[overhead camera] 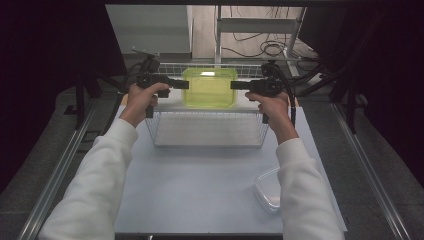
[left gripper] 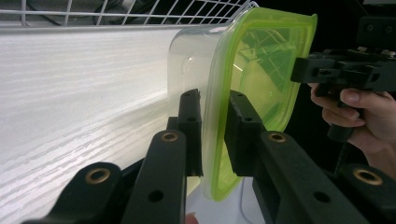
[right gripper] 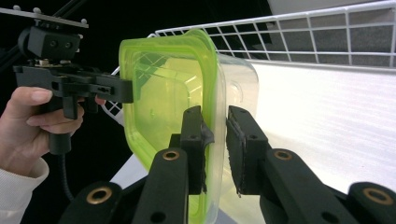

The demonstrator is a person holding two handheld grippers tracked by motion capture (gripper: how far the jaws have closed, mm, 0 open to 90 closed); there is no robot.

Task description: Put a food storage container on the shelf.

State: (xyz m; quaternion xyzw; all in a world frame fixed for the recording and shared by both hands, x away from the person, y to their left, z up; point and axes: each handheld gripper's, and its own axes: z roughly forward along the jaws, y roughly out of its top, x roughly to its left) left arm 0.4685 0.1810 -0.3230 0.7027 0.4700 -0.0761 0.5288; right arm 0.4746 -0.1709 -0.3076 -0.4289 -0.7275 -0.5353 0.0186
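Note:
A clear plastic container with a lime-green lid (overhead camera: pixel 210 89) hangs over the far half of a white wire basket (overhead camera: pixel 207 145). My left gripper (overhead camera: pixel 186 85) clamps the lid's left rim, and my right gripper (overhead camera: pixel 234 85) clamps the right rim. In the left gripper view the jaws (left gripper: pixel 215 100) close on the green rim (left gripper: pixel 261 70), with the clear tub to their left; the right gripper (left gripper: pixel 345 70) shows beyond, at the far edge. In the right gripper view the jaws (right gripper: pixel 215 114) pinch the rim of the container (right gripper: pixel 163 93), and the left gripper (right gripper: pixel 70 81) holds the opposite edge.
The basket stands on a pale table (overhead camera: pixel 200 190), its wire wall (right gripper: pixel 303 32) rising behind the container. A second clear plastic box (overhead camera: pixel 267 192) lies near the table's front right, beside the person's right sleeve. Metal rails and cables run around the table.

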